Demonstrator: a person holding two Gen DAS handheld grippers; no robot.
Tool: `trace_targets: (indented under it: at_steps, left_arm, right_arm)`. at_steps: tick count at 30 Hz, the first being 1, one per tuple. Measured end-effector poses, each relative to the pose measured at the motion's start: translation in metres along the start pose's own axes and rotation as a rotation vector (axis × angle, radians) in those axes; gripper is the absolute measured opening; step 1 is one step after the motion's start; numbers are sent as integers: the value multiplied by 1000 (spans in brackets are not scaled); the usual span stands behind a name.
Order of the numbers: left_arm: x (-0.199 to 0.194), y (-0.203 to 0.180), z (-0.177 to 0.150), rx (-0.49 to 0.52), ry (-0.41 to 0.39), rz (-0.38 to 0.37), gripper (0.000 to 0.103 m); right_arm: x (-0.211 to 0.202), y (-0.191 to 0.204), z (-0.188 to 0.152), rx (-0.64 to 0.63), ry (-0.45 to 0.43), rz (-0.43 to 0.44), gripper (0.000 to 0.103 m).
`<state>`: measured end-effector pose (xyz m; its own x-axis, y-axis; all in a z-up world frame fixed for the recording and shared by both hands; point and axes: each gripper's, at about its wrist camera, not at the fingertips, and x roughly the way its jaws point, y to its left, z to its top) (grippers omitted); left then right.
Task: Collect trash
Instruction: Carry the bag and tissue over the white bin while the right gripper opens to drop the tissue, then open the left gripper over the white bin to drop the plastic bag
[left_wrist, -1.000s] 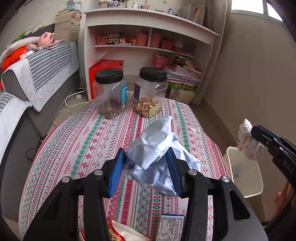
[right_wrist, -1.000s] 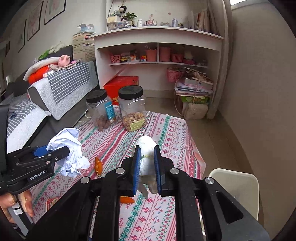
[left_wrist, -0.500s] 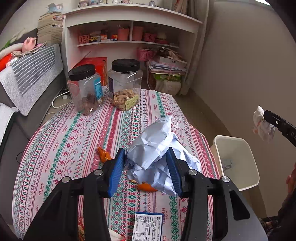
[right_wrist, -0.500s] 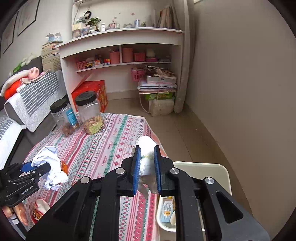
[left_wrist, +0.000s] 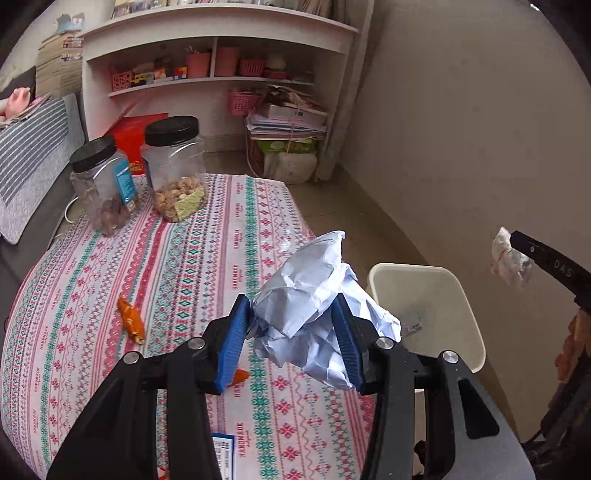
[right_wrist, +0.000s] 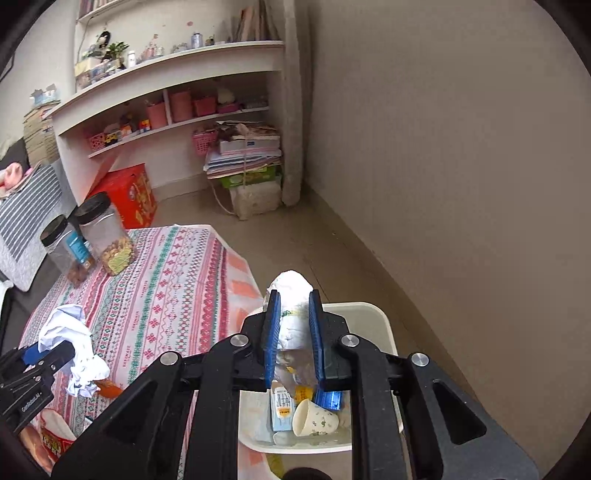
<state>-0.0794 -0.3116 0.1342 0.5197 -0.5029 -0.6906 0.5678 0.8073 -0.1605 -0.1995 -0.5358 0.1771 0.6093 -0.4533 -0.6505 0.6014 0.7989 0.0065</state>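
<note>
My left gripper (left_wrist: 291, 328) is shut on a big crumpled ball of white paper (left_wrist: 314, 295), held above the table's right edge. It also shows in the right wrist view (right_wrist: 70, 354). My right gripper (right_wrist: 291, 325) is shut on a crumpled clear plastic wrapper (right_wrist: 291, 317) and hangs over the white trash bin (right_wrist: 373, 314). The bin (left_wrist: 458, 295) stands on the floor right of the table and holds a paper cup (right_wrist: 314, 421), a small carton and other scraps. In the left wrist view the right gripper's wrapper (left_wrist: 509, 258) hangs above the bin.
The table has a patterned red and green cloth (left_wrist: 177, 266). Two black-lidded jars (left_wrist: 173, 166) stand at its far side. Orange wrappers (left_wrist: 131, 319) and a snack packet (right_wrist: 51, 439) lie on the cloth. Shelves (left_wrist: 221, 74) and a beige wall (right_wrist: 461, 166) lie beyond.
Both grippers have swung right with their trash. The right gripper has moved from the table's edge to over the bin. The left gripper now faces the table's right edge and the bin.
</note>
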Motion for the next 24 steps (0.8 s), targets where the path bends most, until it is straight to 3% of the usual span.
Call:
trace_targets:
  at_steps: [1, 3, 9, 13, 19, 24]
  left_arm:
    - [3, -9, 2, 7, 2, -12, 46]
    - [8, -26, 4, 18, 9, -36, 46]
    - [25, -79, 13, 66, 30, -102, 46]
    - [37, -110, 17, 90, 49, -131, 46]
    - [54, -153, 23, 125, 71, -153, 47]
    - [65, -174, 28, 143, 98, -162, 55]
  right_arm:
    - [1, -8, -1, 15, 0, -21, 27]
    - [1, -21, -3, 39, -3, -70, 52]
    - [5, -64, -12, 126, 13, -171, 88]
    - [2, -87, -18, 163, 11, -215, 95]
    - [-4, -113, -22, 205, 2, -248, 96]
    - [-6, -123, -23, 218, 5, -263, 96]
